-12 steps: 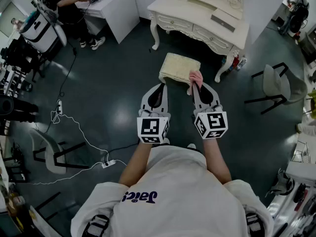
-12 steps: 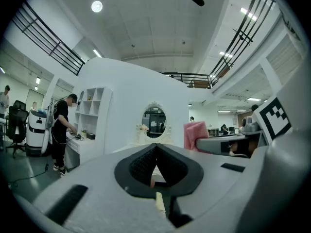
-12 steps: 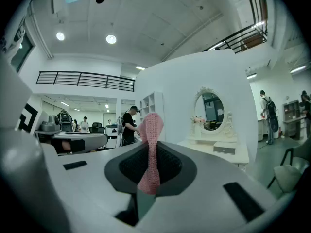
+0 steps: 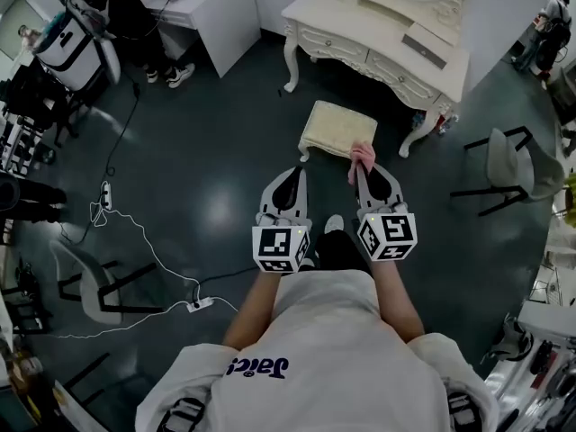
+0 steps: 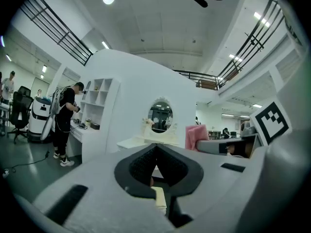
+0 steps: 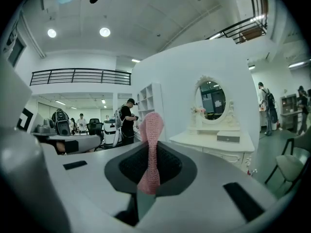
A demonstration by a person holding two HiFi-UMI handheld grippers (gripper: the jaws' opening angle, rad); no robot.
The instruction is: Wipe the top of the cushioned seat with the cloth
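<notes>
step: getting ready to wipe | right gripper [image 4: 364,167] pinching pink cloth [image 4: 362,155] | left gripper [image 4: 289,176] closed, empty | next: lowering cloth onto cushioned seat [image 4: 331,126] ahead

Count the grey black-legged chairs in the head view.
2. One chair stands right of the dressing table; the other chair sits at the far left edge. More may be hidden.

The person wears a white short-sleeved shirt [image 4: 333,349] with dark blue lettering [image 4: 255,365]. The left gripper [image 4: 296,171] and right gripper [image 4: 361,173] are pale grey shells with black padded insides, each carrying a white cube [image 4: 280,248] of black square markers.
</notes>
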